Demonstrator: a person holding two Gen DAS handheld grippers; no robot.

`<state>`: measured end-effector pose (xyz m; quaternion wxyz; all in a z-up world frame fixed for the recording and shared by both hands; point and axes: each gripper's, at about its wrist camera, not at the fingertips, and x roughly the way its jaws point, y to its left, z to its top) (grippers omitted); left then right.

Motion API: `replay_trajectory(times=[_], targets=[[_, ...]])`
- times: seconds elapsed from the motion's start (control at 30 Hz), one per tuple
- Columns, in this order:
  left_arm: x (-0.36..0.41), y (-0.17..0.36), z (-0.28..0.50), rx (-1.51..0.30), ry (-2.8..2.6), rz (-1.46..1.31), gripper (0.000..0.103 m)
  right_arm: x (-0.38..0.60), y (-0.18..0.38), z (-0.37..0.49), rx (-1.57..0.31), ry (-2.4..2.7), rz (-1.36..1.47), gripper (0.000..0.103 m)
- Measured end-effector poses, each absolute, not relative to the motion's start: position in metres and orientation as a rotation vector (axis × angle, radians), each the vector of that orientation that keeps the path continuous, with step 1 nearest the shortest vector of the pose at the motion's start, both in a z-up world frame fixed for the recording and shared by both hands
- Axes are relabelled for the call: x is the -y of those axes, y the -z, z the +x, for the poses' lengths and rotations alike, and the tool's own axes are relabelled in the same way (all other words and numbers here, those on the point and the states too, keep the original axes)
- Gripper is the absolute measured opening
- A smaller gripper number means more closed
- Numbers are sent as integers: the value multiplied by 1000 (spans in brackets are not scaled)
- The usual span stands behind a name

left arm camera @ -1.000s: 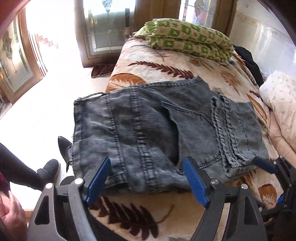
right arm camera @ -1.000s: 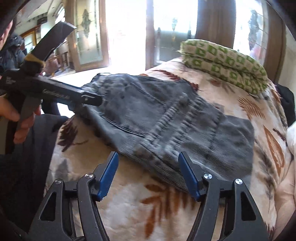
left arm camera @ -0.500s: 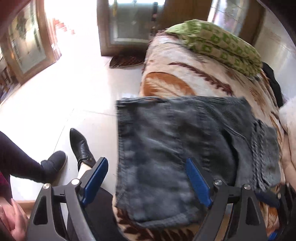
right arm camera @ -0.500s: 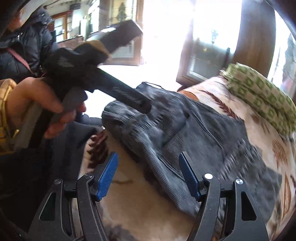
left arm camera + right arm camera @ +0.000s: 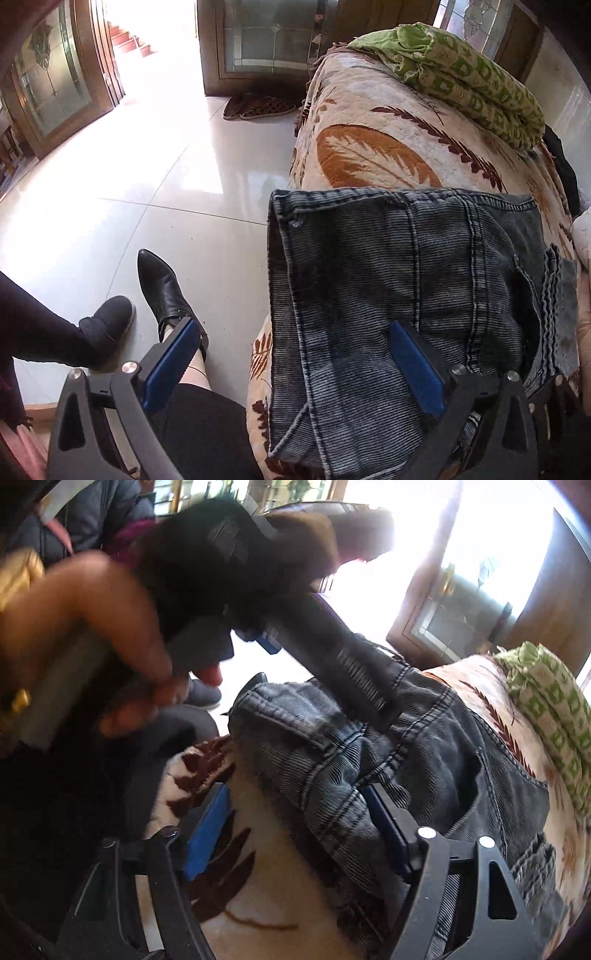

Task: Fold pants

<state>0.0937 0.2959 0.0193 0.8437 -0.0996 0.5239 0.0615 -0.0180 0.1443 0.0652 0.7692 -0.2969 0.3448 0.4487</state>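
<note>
Dark grey folded denim pants lie on a leaf-patterned blanket over a couch. My left gripper is open, low over the near left corner of the pants, with one finger off the couch edge above a leg. My right gripper is open at the near edge of the pants, its right finger against the bunched denim. The left gripper's body shows in the right wrist view, held by a hand, reaching over the pants.
A folded green patterned quilt lies at the couch's far end. White tile floor is left of the couch, with black shoes and legs near it. Glass-panelled wooden doors stand behind.
Both grippers swung left and dropped closer to the pants. The left view now looks over the couch edge to the floor. The right gripper came up against the bunched near edge.
</note>
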Motion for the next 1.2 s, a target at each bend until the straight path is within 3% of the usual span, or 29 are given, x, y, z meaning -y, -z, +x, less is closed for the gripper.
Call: replay_trajectory(times=[0.13,0.2,0.3,0.53,0.63,0.77,0.9,1.2], targets=[[-305,-15,95,-1107,-129,-253,103,-145,-61,-16,-726,-936,-655,73],[-310,-12,97,-1110,-140,-279,103,-143,-62,-15,-718,-913,-647,59],[-319,-4,97,-1134,-163,-319,103,-138,-66,-11,-726,-903,-617,51],[-330,6,95,-1147,-159,-463,103,-140,-70,-18,-720,-892,-612,50],[-332,9,91,-1144,-155,-502,103,-141,-71,-21,-693,-892,-629,55],[-326,1,91,-1148,-187,-412,103,-143,-71,-27,-632,-879,-661,70],[-316,-19,87,-1067,-299,-200,103,-144,-65,-22,-648,-875,-657,71],[-341,13,107,-1139,-231,-467,103,-148,-59,-16,-658,-887,-659,78]])
